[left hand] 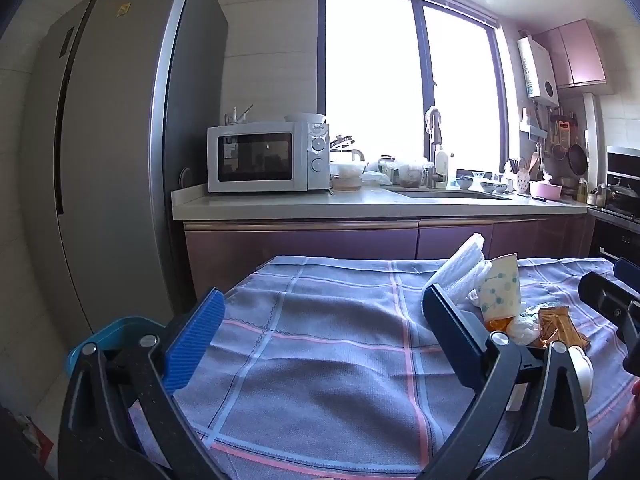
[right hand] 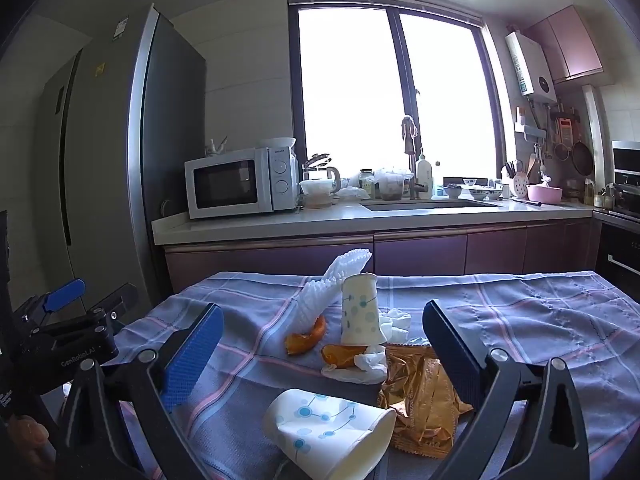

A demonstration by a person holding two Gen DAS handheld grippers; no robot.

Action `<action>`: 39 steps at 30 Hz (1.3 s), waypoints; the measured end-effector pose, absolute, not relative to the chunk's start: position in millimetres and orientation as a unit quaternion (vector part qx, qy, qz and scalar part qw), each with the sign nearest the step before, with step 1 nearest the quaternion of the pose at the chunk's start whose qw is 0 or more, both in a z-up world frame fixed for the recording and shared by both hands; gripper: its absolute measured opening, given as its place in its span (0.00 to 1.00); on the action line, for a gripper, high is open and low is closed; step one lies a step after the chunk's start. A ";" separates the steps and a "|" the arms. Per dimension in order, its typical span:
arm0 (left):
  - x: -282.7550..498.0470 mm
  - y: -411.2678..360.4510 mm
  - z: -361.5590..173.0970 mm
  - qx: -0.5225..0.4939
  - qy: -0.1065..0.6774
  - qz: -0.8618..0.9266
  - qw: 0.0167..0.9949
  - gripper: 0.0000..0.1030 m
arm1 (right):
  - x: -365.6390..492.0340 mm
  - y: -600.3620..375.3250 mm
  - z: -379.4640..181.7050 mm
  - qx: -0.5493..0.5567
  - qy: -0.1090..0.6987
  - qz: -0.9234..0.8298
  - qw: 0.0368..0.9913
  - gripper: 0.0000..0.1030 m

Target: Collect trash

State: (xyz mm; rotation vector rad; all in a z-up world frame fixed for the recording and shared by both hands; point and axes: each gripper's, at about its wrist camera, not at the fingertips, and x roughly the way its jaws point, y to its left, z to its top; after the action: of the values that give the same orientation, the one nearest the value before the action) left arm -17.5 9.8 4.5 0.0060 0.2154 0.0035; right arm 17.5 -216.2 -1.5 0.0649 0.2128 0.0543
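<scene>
Trash lies on a table with a blue plaid cloth (right hand: 520, 320). An upside-down paper cup (right hand: 359, 310) stands mid-table beside white foam netting (right hand: 324, 300), orange peel pieces (right hand: 306, 338), crumpled tissue (right hand: 372, 364) and a gold foil wrapper (right hand: 424, 396). A crushed paper cup (right hand: 324, 428) lies on its side between my right gripper's (right hand: 320, 356) open fingers. My left gripper (left hand: 320, 336) is open and empty over bare cloth (left hand: 312, 360), with the cup (left hand: 502, 290), netting (left hand: 464, 268) and wrapper (left hand: 558, 326) to its right.
A blue bin (left hand: 108, 336) sits low at the table's left edge. Beyond the table are purple cabinets, a counter (left hand: 360, 204) with a microwave (left hand: 266, 158) and sink, and a tall grey fridge (left hand: 120, 160) at left.
</scene>
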 end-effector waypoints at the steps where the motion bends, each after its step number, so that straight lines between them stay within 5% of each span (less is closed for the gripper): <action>1: -18.1 9.9 5.0 0.003 0.106 0.001 0.994 0.95 | 17.4 -216.0 -1.6 0.032 0.106 0.027 0.993 0.94; 39: -23.8 11.3 6.2 -0.002 0.097 0.009 0.995 0.95 | 15.0 -216.5 -3.2 0.033 0.106 0.028 0.993 0.94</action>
State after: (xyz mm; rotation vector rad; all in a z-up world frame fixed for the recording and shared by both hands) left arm -23.8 11.3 6.2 -0.0040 0.1949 0.0171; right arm 15.0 -216.5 -3.2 0.0666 0.2123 0.0570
